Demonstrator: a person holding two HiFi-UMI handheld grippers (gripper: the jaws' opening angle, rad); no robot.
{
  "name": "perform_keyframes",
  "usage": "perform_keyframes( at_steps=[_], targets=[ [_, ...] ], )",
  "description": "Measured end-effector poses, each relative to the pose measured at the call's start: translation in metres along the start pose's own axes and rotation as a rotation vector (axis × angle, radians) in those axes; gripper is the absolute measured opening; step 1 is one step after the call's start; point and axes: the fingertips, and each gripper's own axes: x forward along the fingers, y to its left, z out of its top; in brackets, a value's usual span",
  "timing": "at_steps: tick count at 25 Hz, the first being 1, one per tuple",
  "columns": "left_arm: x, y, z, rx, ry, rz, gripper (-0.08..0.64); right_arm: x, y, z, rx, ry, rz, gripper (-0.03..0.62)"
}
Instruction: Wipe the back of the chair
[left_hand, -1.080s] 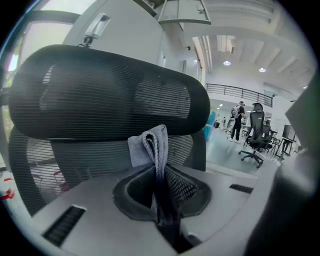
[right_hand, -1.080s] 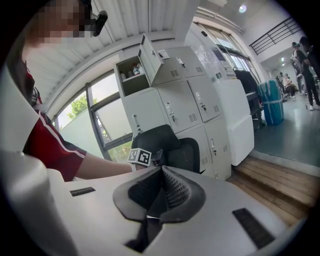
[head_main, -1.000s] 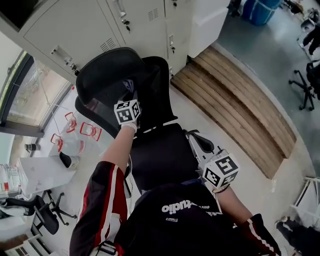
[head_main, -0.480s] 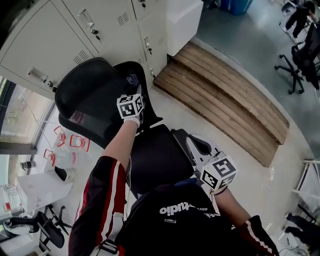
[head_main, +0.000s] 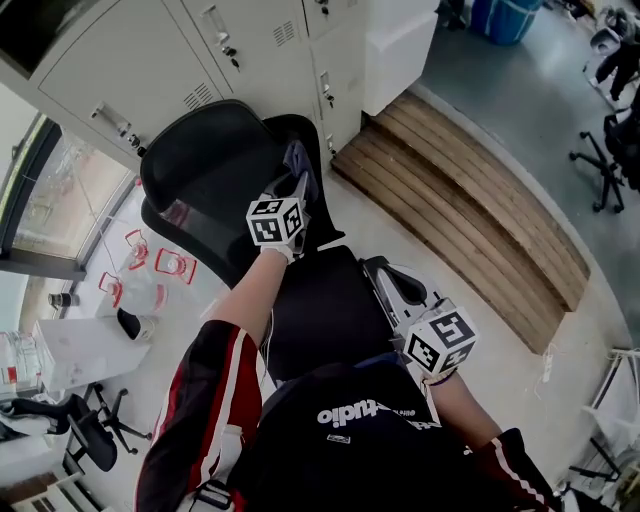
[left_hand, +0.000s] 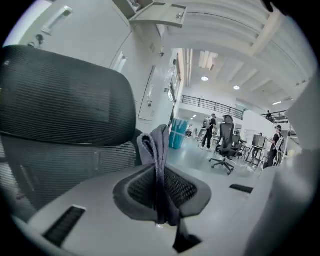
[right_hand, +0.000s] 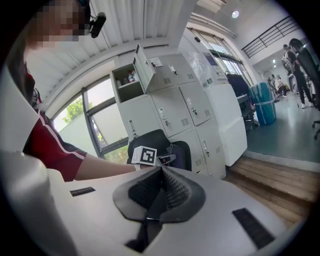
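Left gripper (head_main: 297, 175) shifts right on chair back (head_main: 205, 170) — jaws grasping cloth (left_hand: 160, 150) | right gripper (right_hand: 161, 174) clenched, empty | mid-wipe; next, sweep left.

Partly legible white "udio" on black shirt (head_main: 345, 445)

Pale grey metal lockers (head_main: 150, 60) line one side of a workshop hall, one upper door (right_hand: 141, 67) standing ajar, beside a low slatted wooden platform (head_main: 470, 210) on the concrete floor (head_main: 520, 110). A blue bin (head_main: 512, 20) stands beyond the platform, black office chairs (head_main: 600, 160) sit off at the right, and people (left_hand: 207, 131) gather in the distance. Near the window (head_main: 60, 200) lie what appear to be clear containers with red edges (head_main: 165, 265).
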Motion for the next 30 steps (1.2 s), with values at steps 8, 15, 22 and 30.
perform_keyframes(
  at_steps=[8, 15, 22, 30],
  targets=[
    [-0.144, 0.085, -0.047, -0.048, 0.002, 0.196, 0.054, 0.039, 0.076, -0.008, -0.083, 0.054, 0.184, 0.015],
    [-0.273, 0.2, -0.096, -0.132, 0.016, 0.444, 0.054, 0.065, 0.136, -0.028, -0.136, 0.129, 0.294, 0.015],
    [-0.323, 0.279, -0.13, -0.053, 0.092, 0.591, 0.054, 0.072, 0.14, -0.042, -0.148, 0.176, 0.266, 0.015],
    [-0.305, 0.31, -0.147, -0.043, 0.129, 0.623, 0.054, 0.065, 0.114, -0.053, -0.13, 0.197, 0.18, 0.015]
  ],
)
